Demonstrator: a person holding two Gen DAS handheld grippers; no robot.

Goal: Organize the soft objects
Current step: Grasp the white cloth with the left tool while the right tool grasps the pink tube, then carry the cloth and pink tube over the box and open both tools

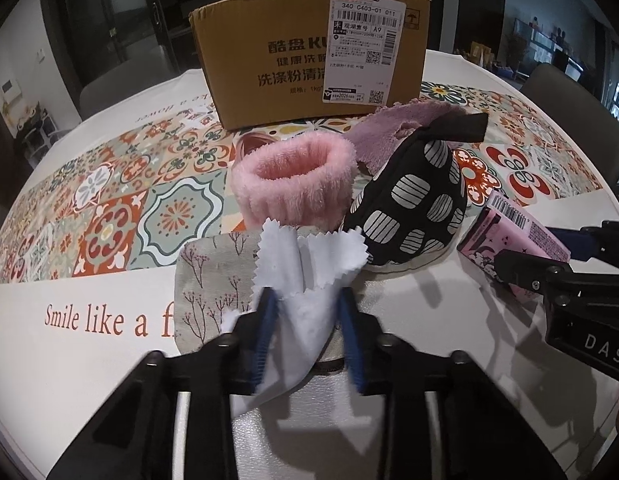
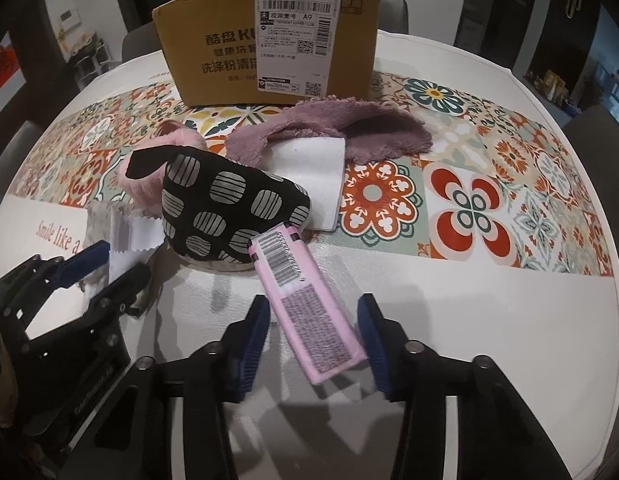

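Nearest the left tool (image 1: 305, 316), a white pinked-edge cloth (image 1: 309, 264) is pinched between its blue pads, bunched for lifting off the floral pouch (image 1: 213, 276). Across from it, the right tool (image 2: 315, 334) straddles the pink tissue pack (image 2: 305, 312); whether its pads press is unclear. Beyond lie the spotted pouch (image 2: 229, 208), pink fleece band (image 1: 293, 176) and, farthest, the cardboard box (image 1: 309, 60), its inside hidden.

A tabletop (image 1: 89, 360) is wearing a white cloth with a band of colourful tile patterns (image 2: 469, 208) and the printed words "Smile like a". Grey chairs (image 1: 569, 92) are standing around it. A dark glass-fronted cabinet (image 1: 105, 12) is showing in the dim room behind, and cluttered shelves (image 2: 549, 80) are sitting far off.
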